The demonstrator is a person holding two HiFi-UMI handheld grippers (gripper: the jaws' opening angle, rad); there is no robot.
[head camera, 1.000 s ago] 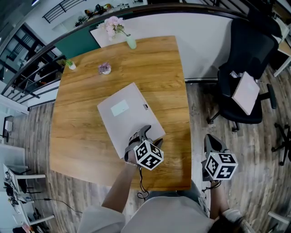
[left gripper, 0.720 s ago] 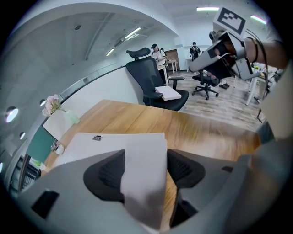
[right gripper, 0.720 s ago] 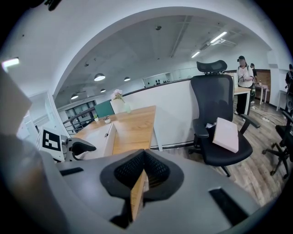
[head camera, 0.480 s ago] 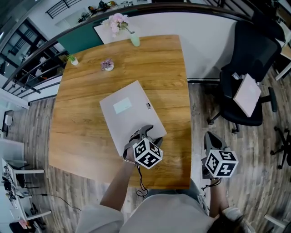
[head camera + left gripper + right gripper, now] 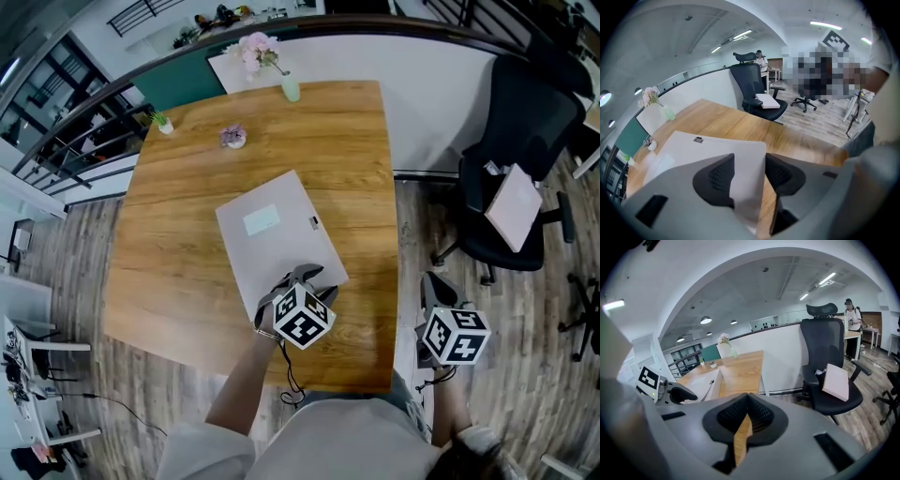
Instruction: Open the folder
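folder (image 5: 277,242) on table (image 5: 178,272) | vase (image 5: 291,90) behind folder | chair (image 5: 516,122) right of table

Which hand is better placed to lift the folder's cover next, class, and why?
Left. The left tongs straddle the near corner of the folder, their jaws having just been closing. The right tongs are shut and empty, off beside the table.

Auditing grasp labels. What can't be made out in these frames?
- Left gripper view: jaws of the left gripper have just been closing with a corner of the folder between them; the body hides the folder's near side.
- Head view: the marker cube covers those jaws and that corner.
- Head view: label print too small to read.
- Left gripper view: mosaic patch beyond the chair.
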